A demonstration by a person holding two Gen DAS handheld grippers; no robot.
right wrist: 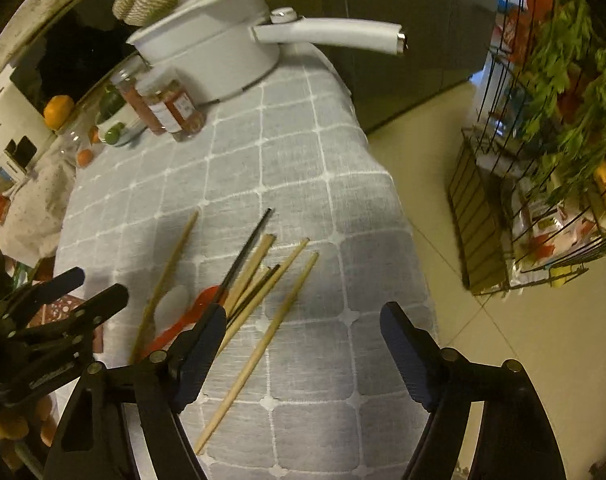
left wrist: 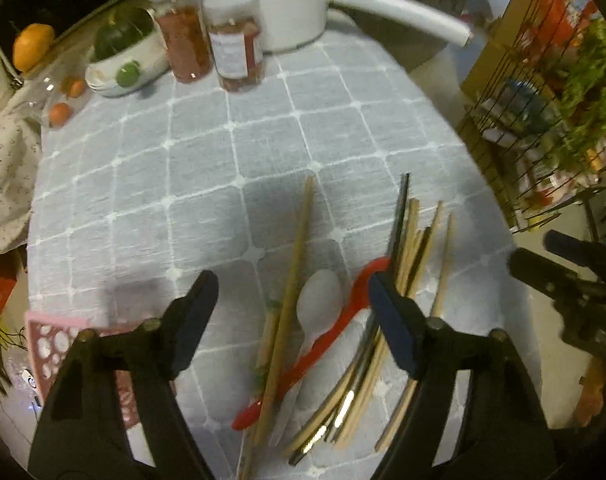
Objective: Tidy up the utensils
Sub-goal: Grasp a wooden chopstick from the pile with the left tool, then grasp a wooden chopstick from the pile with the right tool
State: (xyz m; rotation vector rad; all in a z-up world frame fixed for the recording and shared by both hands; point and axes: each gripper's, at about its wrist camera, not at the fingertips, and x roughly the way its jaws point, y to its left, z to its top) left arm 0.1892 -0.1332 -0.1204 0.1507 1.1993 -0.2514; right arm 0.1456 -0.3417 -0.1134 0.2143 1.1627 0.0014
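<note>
- Above the near end of the counter (left wrist: 231, 168), the left gripper (left wrist: 293, 316) hangs with its fingers spread wide, holding nothing.
- Between those fingers lie a white spoon (left wrist: 317, 300), a red spoon (left wrist: 343, 316) crossing beneath it, and a long wooden chopstick (left wrist: 293, 292) just left of them.
- Under the right finger of that gripper sits a loose bundle of chopsticks (left wrist: 407, 264), wooden and dark mixed, fanned toward the far side.
- Further right, the right gripper (right wrist: 303, 354) is likewise spread and empty, over a single chopstick (right wrist: 263, 344) lying apart from the bundle.
- At the counter's near left corner sits a pink perforated basket (left wrist: 55, 344).
- At the far end stand two spice jars (left wrist: 211, 48) and a white pot (left wrist: 263, 0).
</note>
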